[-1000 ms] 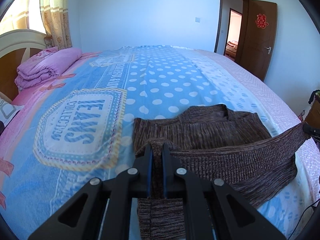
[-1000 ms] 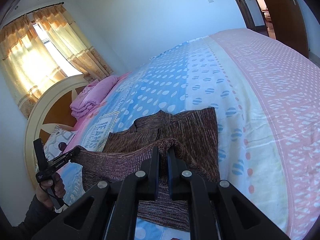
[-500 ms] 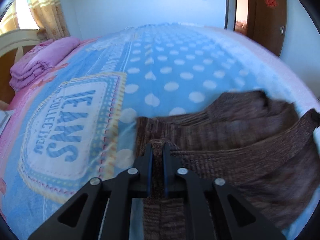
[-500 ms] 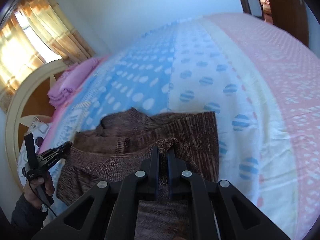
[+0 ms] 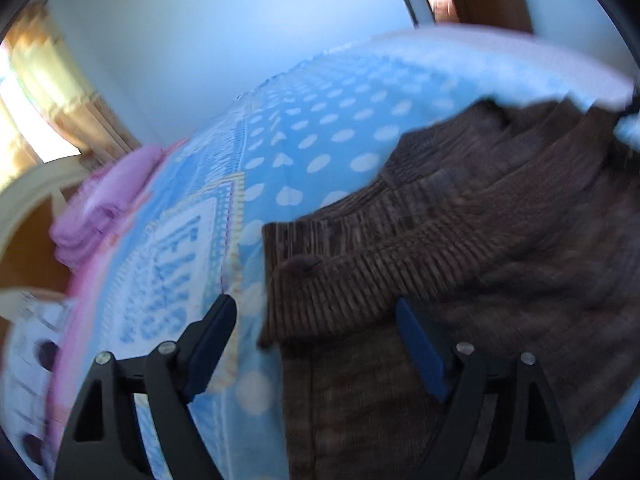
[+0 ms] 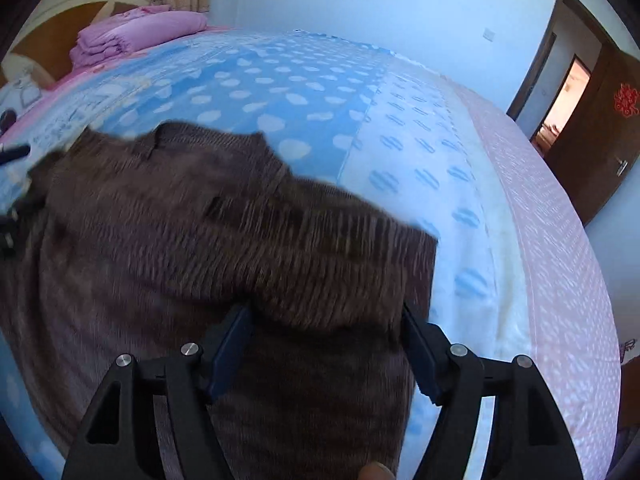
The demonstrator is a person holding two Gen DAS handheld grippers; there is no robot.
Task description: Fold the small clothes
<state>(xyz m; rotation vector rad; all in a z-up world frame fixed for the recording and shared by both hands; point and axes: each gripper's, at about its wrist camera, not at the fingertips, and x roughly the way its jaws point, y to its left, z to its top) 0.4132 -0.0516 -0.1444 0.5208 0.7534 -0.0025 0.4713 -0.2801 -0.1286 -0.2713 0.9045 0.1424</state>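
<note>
A brown knitted sweater (image 5: 460, 240) lies on the bed, its ribbed lower hem folded up over the body; it also fills the right wrist view (image 6: 224, 232). My left gripper (image 5: 316, 320) is open, its jaws wide apart over the sweater's left folded corner, holding nothing. My right gripper (image 6: 324, 328) is open too, jaws spread on either side of the folded hem at the sweater's right edge. Both views are motion-blurred.
The bed has a blue polka-dot cover (image 6: 280, 80) with a pink strip (image 6: 560, 240) on the right. A folded purple quilt (image 6: 132, 36) lies by the headboard (image 6: 72, 16). A brown door (image 6: 608, 120) stands open at the far right.
Both grippers were shut on the sweater's hem and carried it forward over the body; now both have opened and let it drop, folded.
</note>
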